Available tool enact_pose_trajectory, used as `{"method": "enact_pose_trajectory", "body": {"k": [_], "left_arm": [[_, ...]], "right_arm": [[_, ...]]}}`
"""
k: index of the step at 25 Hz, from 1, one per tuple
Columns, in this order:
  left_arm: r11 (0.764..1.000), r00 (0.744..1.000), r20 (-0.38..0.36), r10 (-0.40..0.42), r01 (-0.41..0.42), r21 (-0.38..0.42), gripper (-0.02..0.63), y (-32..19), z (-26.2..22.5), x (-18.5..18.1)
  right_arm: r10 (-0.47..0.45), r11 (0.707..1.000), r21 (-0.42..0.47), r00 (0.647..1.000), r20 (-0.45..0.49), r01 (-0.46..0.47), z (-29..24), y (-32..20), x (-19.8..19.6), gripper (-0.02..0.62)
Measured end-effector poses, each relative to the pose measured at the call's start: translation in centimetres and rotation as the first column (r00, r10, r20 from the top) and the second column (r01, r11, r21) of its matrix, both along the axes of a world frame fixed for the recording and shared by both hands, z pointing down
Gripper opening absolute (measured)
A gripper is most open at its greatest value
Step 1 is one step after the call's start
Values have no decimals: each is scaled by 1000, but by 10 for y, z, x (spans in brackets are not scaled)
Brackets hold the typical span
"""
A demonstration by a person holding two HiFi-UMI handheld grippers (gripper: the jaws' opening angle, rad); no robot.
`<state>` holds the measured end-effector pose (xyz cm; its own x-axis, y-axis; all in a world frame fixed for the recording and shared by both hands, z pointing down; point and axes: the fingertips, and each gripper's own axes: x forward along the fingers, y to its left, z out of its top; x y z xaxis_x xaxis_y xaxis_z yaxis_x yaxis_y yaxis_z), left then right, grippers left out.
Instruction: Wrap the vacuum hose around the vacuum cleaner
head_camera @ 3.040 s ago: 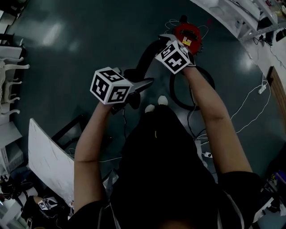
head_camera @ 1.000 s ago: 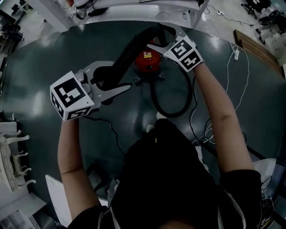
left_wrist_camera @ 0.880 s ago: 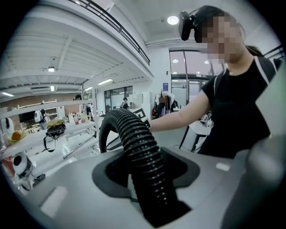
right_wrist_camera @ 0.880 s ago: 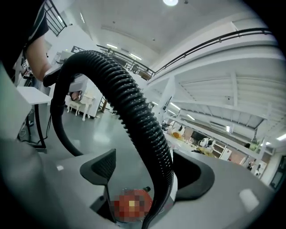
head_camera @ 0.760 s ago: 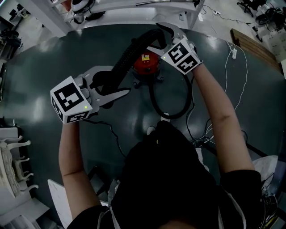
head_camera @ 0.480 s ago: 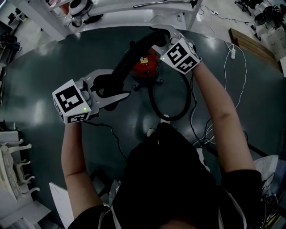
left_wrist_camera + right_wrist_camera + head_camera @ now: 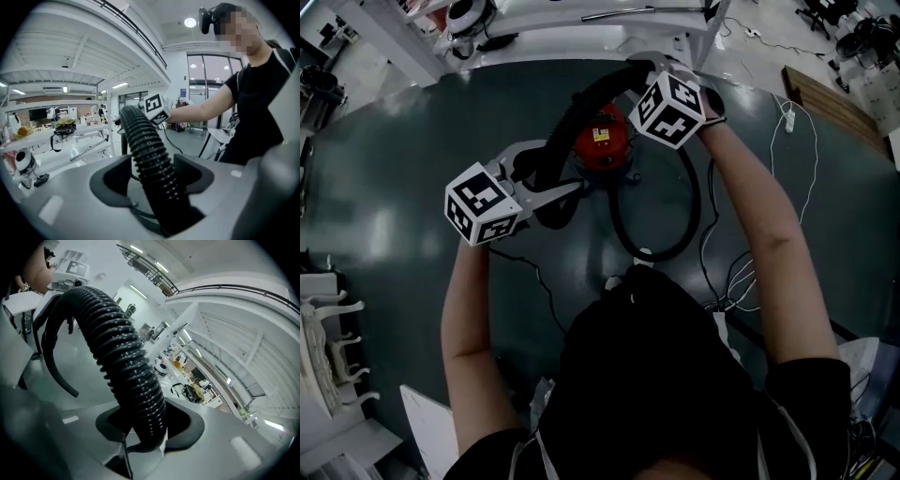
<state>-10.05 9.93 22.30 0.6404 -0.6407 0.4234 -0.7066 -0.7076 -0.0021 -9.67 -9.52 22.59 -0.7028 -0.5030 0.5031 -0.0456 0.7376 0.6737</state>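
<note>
Left gripper (image 7: 154, 178): 2 jaws just opened further, apart round black ribbed vacuum hose (image 7: 140, 136), not pressing it. Right gripper (image 7: 147, 425): jaws just closed further, clamped on hose. Hose arcs over red canister vacuum cleaner (image 7: 602, 150).

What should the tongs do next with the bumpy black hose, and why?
Probably the right tongs, which just closed on the hose, should carry it a little way round the red vacuum cleaner. The left tongs have just opened, with the hose loose between them, and the hose arches above the cleaner, not yet wrapped.
</note>
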Motion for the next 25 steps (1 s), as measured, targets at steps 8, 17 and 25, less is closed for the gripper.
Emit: {"method": "enact_pose_trajectory", "body": {"k": [8,17,25], "left_arm": [[996,996,3,-84,84,43,354,-50,-12,8],[982,974,127,-187,186,26,329,-104,0,9],[953,942,170,-290,300,-40,216,-123,22,-15]], "right_arm": [[18,1000,7,996,-86,-17,20,-17,-1,167],[-9,1000,-7,986,-169,8,36,-24,-14,171],[-19,1000,-17,977,-215,15,41,-31,-23,172]]}}
